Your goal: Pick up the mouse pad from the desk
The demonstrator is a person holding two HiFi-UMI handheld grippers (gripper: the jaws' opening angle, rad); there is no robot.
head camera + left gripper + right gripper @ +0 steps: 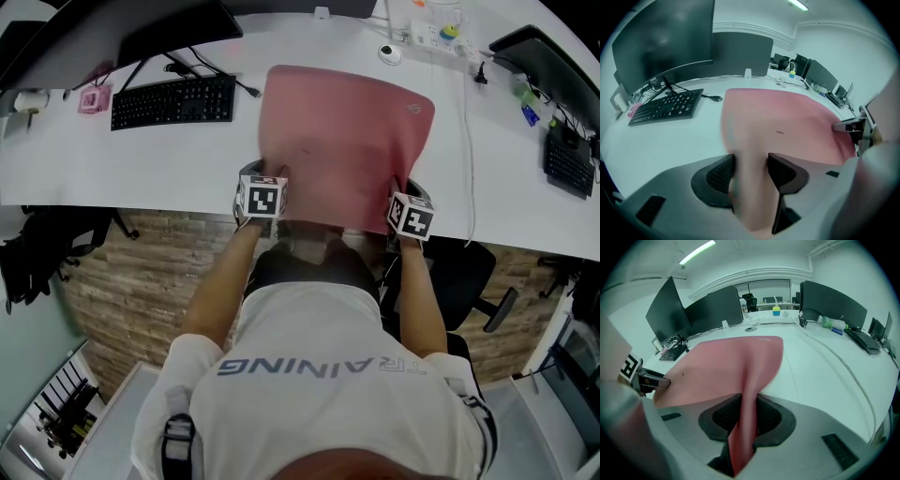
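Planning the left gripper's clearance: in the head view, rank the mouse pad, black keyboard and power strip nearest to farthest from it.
1. Pink mouse pad, between the left gripper's jaws.
2. Black keyboard, back left.
3. Power strip, far back right.

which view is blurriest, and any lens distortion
Left gripper view: the mouse pad smears soft at its near fold, keyboard sharp. Right gripper view: pad fold crisp, dark fisheye corners. Head view: the desk edge bows, lighting even.
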